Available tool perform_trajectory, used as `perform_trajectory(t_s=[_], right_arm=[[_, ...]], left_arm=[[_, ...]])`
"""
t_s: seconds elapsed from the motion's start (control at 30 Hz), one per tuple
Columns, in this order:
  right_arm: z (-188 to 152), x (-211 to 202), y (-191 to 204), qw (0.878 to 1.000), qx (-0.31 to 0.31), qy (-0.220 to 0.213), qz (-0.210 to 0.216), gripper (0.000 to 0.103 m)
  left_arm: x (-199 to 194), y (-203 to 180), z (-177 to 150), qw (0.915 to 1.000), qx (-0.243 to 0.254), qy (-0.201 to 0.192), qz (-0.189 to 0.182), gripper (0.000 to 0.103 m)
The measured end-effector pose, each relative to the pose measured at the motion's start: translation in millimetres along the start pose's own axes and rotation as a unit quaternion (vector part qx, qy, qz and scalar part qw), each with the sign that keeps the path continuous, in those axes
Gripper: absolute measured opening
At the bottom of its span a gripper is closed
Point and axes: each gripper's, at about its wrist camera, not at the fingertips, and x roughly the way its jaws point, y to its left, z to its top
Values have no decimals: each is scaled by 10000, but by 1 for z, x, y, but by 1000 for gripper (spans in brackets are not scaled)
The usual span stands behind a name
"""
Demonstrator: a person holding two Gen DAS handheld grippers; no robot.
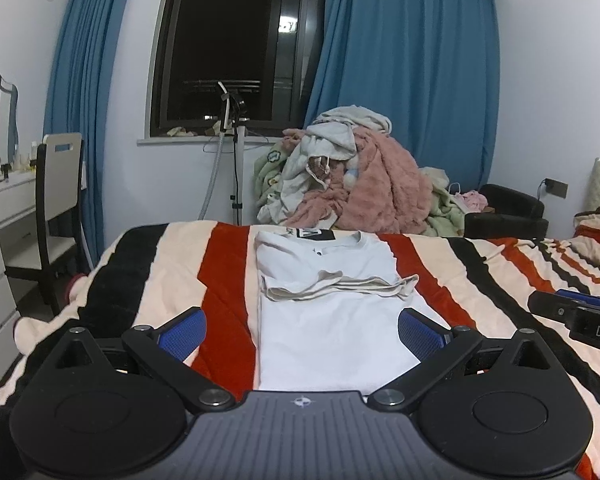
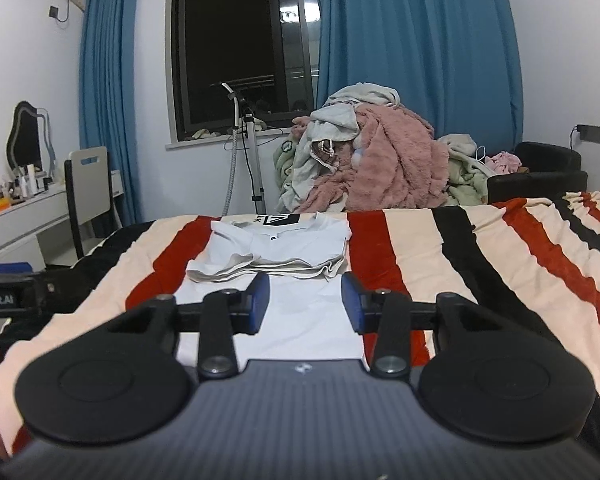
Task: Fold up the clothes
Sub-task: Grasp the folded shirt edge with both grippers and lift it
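white t-shirt lengthwise, collar far

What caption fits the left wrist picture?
Open left tool hovers over a partly folded white T-shirt on a striped blanket.

White shirt near hem behind tongs body, logo lettering cut off

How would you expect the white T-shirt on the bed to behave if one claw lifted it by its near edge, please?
The white T-shirt is thin cloth with sleeves folded inward, so it would probably droop and unfold. It looks light, so lifting should need little force. On the fuzzy striped blanket it would likely drag and bunch rather than slide.
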Motion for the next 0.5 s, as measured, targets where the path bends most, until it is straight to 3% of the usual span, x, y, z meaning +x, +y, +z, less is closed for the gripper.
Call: perform_trajectory(t_s=[0.03, 0.07, 0.1, 0.17, 0.3, 0.4, 0.5], right_arm=[[0, 1, -2, 10000, 81, 21, 42, 44], [0, 1, -3, 9998, 166, 45, 85, 53], [0, 2, -5, 9995, 266, 97, 118, 75], [-2, 7, -15, 9973, 655, 252, 232, 96], [-13, 24, -40, 9793, 1776, 743, 619, 93], [-34, 52, -65, 9363, 3109, 1340, 937, 93], [-63, 85, -81, 8773, 4273, 1904, 1072, 94]], left_arm=[[5, 3, -2, 9998, -143, 138, -91, 103], [10, 5, -4, 9990, -285, 276, -182, 103], [15, 8, -6, 9979, -428, 414, -274, 103], [25, 13, -9, 9940, -712, 689, -455, 103], [45, 24, -17, 9807, -1276, 1234, -816, 101], [67, 30, -24, 9657, -1672, 1712, -1011, 98], [101, 40, -35, 9477, -2225, 2059, -1001, 94]])
